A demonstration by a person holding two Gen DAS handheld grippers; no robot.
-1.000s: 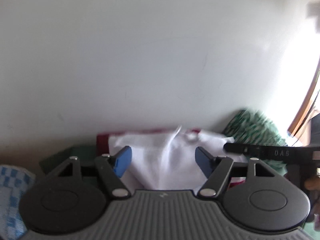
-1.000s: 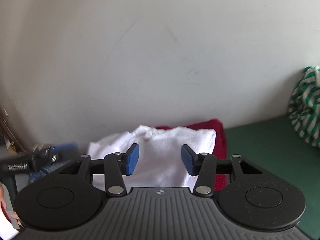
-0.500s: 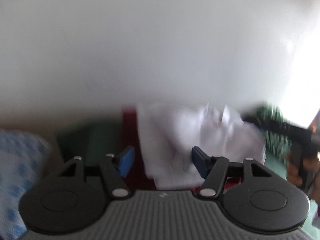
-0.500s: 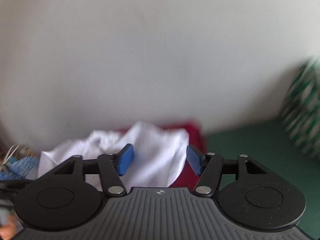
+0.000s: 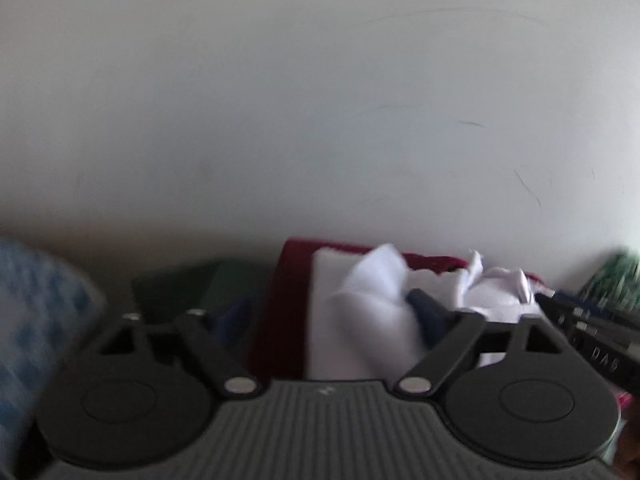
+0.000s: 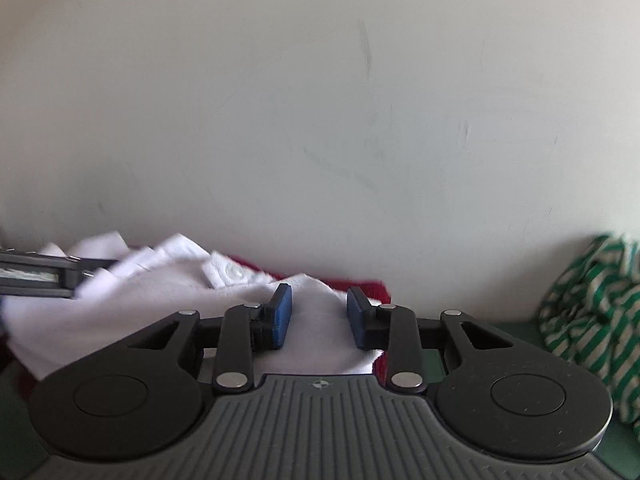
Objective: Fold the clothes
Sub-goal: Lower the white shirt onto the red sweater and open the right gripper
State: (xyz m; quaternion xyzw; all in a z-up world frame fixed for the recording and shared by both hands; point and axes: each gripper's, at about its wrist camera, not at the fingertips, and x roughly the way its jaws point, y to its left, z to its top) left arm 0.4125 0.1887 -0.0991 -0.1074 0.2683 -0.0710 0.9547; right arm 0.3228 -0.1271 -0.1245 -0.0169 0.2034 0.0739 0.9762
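Right gripper (image 6: 318, 316): jaws closing, white cloth between the blue pads, not yet pinched.
Left gripper (image 5: 320, 320): jaws opening wide over the cloth; blurred.
White garment (image 6: 160, 300): one, crumpled, long axis running left to right, just ahead of both grippers, lying on one red cloth (image 5: 280, 308).
Striped garment (image 6: 592, 320): one, green and white, far right by the wall (image 6: 320, 120).

A room in a home, by the look of it: a plain white wall (image 6: 320, 120), a green-covered desk (image 6: 516, 330), and loose laundry, a white shirt (image 6: 160, 300) and striped garment (image 6: 592, 312).
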